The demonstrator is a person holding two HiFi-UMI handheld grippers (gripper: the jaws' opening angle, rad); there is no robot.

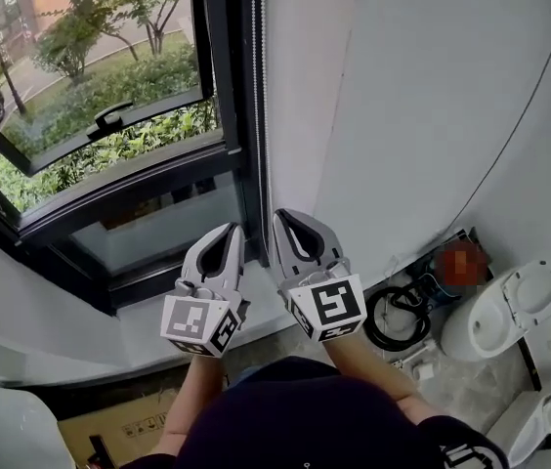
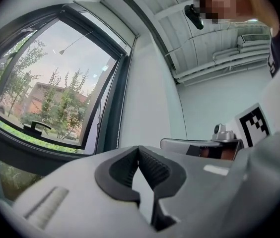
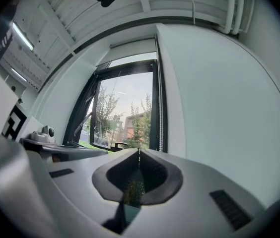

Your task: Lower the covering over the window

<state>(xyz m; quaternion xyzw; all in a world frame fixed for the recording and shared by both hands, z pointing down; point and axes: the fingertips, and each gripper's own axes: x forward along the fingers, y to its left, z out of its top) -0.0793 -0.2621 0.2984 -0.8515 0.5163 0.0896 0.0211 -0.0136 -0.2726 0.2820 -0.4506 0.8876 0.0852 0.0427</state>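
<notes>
The dark-framed window point(image 1: 109, 154) fills the upper left of the head view, with its sash point(image 1: 100, 115) tilted open outward. A white bead chain point(image 1: 261, 76) hangs down the frame's right edge; it also shows as the chain point(image 3: 161, 108) in the right gripper view. The rolled-up covering point(image 3: 130, 47) sits in a white housing above the glass. My left gripper point(image 1: 233, 231) and right gripper point(image 1: 283, 217) are side by side below the window's right corner, both shut and empty. The right one points up near the chain without touching it. In its own view the left gripper point(image 2: 138, 148) holds nothing.
A white sill point(image 1: 148, 316) runs under the window and a white wall point(image 1: 412, 115) stands to the right. On the floor at the right are a white toilet point(image 1: 505, 311) and a black coiled hose point(image 1: 398, 319). A cardboard box point(image 1: 119, 423) lies at the lower left.
</notes>
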